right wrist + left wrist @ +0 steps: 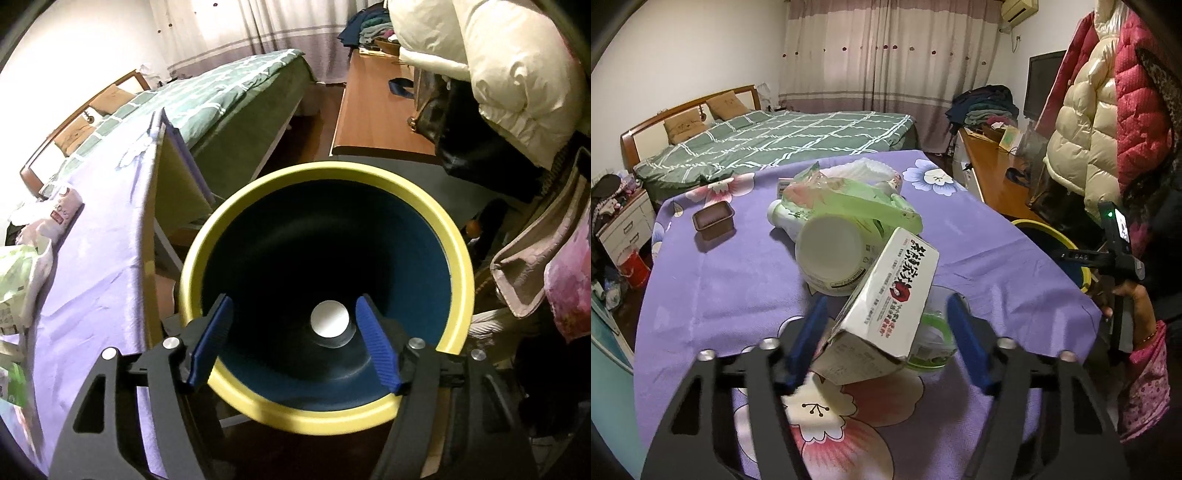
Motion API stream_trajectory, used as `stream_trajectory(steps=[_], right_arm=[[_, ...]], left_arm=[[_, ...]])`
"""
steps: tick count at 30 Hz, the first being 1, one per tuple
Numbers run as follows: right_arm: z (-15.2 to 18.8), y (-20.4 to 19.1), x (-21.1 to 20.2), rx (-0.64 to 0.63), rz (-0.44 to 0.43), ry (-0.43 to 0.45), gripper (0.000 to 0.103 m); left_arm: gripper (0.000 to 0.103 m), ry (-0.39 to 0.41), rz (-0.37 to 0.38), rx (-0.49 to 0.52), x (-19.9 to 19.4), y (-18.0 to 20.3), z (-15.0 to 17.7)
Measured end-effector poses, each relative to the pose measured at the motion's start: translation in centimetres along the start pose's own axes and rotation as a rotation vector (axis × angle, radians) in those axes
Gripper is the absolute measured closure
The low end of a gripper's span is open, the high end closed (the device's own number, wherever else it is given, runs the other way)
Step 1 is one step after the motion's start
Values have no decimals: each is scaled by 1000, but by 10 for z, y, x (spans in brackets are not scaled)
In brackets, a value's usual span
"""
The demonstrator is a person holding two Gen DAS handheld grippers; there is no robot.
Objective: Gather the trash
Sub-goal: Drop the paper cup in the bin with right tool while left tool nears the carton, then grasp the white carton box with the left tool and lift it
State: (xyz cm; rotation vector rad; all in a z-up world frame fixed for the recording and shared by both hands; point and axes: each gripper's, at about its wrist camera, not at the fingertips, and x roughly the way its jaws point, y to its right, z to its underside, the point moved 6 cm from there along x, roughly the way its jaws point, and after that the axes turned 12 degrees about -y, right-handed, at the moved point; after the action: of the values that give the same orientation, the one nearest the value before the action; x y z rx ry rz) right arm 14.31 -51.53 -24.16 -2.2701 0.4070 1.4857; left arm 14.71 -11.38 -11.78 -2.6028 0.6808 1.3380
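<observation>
Left gripper (882, 339) straddles the tilted white carton (882, 306) on the purple tablecloth (720, 288), pad contact unclear, so seat both pads squarely before lifting; right gripper (295, 339) hangs open and empty over the yellow-rimmed bin (325, 177), holding a white disc (330, 318).

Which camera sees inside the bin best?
The right wrist view: it looks straight down into the bin, showing its yellow rim, dark blue inside and a white round thing at the bottom. The left wrist view catches only its edge.
</observation>
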Motion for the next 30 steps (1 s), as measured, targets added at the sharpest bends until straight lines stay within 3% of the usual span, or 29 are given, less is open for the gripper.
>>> stream_trajectory(steps=[2, 9, 22, 30], right_arm=[[0, -2, 0, -5, -8, 1, 37], [2, -5, -1, -11, -25, 2, 37], [3, -7, -22, -17, -43, 60, 37], [4, 3, -35, -10, -19, 100, 37]], left_arm=[[58, -3, 7, -5, 0, -2, 0], [72, 22, -71, -2, -8, -9, -4], [73, 104, -195, -32, -60, -18, -25], [73, 190, -163, 6, -88, 18, -59]])
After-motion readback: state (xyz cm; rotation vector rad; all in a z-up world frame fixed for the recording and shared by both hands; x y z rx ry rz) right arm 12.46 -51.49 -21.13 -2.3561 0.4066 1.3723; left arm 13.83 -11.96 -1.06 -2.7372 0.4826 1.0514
